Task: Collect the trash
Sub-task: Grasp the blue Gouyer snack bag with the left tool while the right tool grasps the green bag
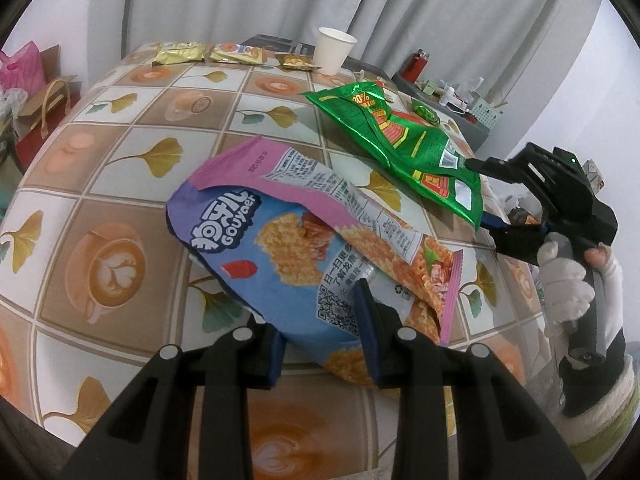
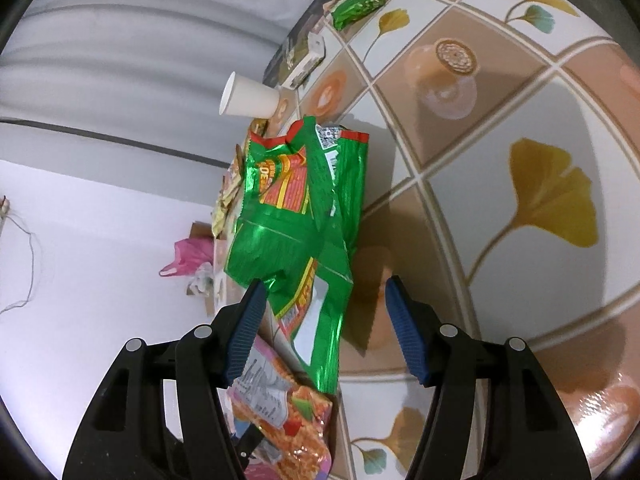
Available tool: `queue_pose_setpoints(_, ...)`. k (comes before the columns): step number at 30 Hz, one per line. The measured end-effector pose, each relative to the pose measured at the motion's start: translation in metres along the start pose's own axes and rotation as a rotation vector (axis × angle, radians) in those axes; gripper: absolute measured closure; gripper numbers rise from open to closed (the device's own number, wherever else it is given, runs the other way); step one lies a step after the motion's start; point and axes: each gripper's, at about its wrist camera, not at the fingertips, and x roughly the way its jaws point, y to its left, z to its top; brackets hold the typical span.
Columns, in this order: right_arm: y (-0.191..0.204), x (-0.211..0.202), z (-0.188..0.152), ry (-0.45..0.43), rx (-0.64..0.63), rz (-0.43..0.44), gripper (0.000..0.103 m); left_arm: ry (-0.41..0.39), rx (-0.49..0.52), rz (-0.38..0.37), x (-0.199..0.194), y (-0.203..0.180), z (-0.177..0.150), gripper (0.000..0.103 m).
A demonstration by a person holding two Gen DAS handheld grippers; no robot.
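A blue and pink empty snack bag lies on the patterned table. My left gripper is open, with the bag's near end between its blue pads. A crumpled green snack bag lies further right; it fills the middle of the right wrist view. My right gripper is open around the green bag's near end, seen from the left wrist view as black fingers at the bag's edge. A corner of the blue and pink bag shows below.
A white paper cup stands at the table's far edge, with small yellow snack packets beside it and a small green packet near the edge. A pink plastic bag and paper bags sit beyond the table's left side.
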Motion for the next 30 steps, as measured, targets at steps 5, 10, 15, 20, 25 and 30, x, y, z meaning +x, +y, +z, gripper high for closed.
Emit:
queue_pose_setpoints(5, 0.004, 0.007, 0.001, -0.005, -0.005, -0.019, 0.052, -0.003, 0.007, 0.007, 0.0, 0.0, -0.001, 0.073)
queue_pose_setpoints(10, 0.001, 0.012, 0.003, -0.003, 0.006, -0.037, 0.072, -0.003, 0.009, 0.012, 0.0, -0.001, -0.001, 0.073)
queue_pose_setpoints(15, -0.008, 0.013, 0.0, 0.007, 0.025, -0.039, 0.089, -0.005, 0.012, 0.017, -0.001, -0.001, 0.0, 0.073)
queue_pose_setpoints(20, -0.018, 0.007, -0.004, 0.017, 0.052, 0.013, 0.096, -0.01, 0.013, 0.023, -0.001, 0.0, 0.001, 0.073)
queue_pose_setpoints(25, -0.029, -0.005, -0.009, 0.022, 0.097, 0.1, 0.1, -0.024, 0.006, 0.008, -0.005, 0.004, 0.005, 0.078)
queue_pose_setpoints(30, -0.034, -0.027, -0.02, -0.005, 0.118, 0.161, 0.101, -0.066, 0.006, -0.049, -0.017, 0.005, 0.01, 0.084)
